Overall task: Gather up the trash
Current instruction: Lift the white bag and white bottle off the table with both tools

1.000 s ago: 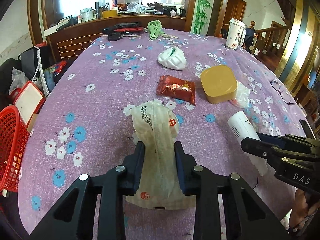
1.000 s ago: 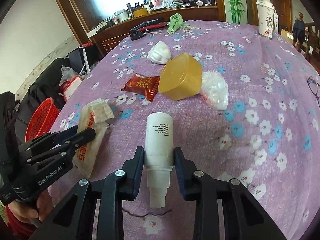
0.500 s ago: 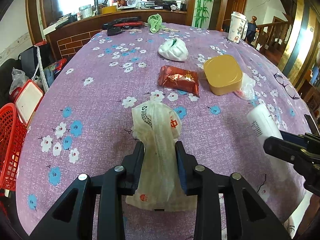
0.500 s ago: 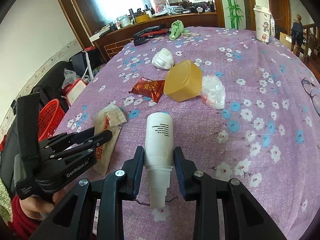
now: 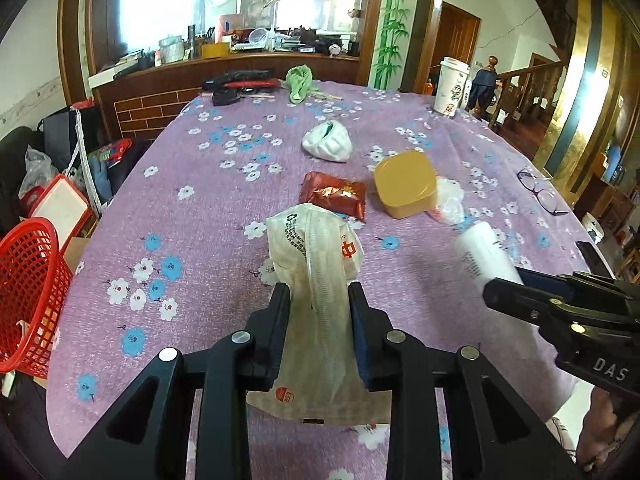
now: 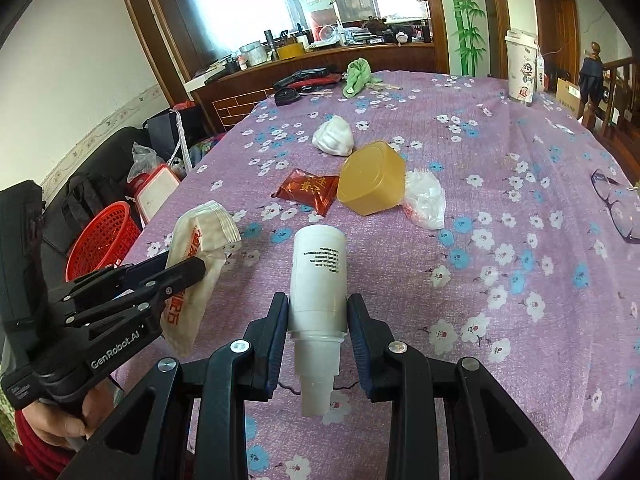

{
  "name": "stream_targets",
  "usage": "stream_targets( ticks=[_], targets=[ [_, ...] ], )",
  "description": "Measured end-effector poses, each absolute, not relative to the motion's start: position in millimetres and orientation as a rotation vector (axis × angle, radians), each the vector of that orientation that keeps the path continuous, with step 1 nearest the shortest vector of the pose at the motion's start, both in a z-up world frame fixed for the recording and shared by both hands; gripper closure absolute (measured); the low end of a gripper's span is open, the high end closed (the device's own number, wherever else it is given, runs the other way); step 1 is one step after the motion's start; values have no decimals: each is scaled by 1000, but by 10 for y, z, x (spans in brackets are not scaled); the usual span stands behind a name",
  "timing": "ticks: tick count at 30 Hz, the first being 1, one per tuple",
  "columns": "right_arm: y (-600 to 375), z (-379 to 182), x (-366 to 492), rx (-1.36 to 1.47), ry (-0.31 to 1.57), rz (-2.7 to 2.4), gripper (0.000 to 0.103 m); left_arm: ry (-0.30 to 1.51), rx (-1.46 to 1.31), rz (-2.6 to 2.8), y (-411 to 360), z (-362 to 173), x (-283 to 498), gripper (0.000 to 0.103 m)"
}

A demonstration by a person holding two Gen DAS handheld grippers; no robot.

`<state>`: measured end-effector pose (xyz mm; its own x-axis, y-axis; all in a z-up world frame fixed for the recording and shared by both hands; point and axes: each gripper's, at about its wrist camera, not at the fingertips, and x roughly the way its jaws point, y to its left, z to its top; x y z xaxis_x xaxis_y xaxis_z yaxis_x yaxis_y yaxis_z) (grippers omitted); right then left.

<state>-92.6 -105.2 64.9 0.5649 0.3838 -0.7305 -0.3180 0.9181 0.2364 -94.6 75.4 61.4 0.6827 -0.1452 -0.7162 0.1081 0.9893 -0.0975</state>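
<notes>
- left gripper (image 5: 318, 304) is clamping a crumpled paper bag (image 5: 316, 280); fingers are pressing its sides, bag is sticking out forward past the tips and hanging below them; bag is looking clear of the table
- right gripper (image 6: 318, 312) is clamping a white bottle (image 6: 318, 276); fingers are gripping it just above the neck, cap end is pointing back toward the camera, printed body is pointing forward over the table
- both grippers are sitting side by side over the near edge of the table (image 5: 224, 216); left one is showing in the right view (image 6: 176, 276) with the bag (image 6: 196, 264) in it; right one is showing at the edge of the left view, tips mostly hidden
- purple flowered cloth is covering the table
- trash lying mid-table: red wrapper (image 5: 334, 196), yellow tub (image 5: 404, 188) on its side, clear plastic bag (image 5: 450, 200) touching the tub, white crumpled wad (image 5: 328, 146) farther back
- wrapper is lying just beside the tub; whether they are touching I cannot tell
- red basket (image 5: 28, 292) is standing on the floor off the left edge of the table
- paper cup (image 5: 452, 86) is standing upright at the far right; green cloth (image 5: 300, 82) is lying at the far end; glasses (image 5: 540, 192) are lying near the right edge
</notes>
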Motion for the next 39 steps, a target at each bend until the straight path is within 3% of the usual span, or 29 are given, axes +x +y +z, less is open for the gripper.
stream_targets(
  ticks=[39],
  targets=[
    [-1031, 661, -966, 98, 878, 413, 71, 775, -64, -127, 847, 734, -1051, 75]
  ],
)
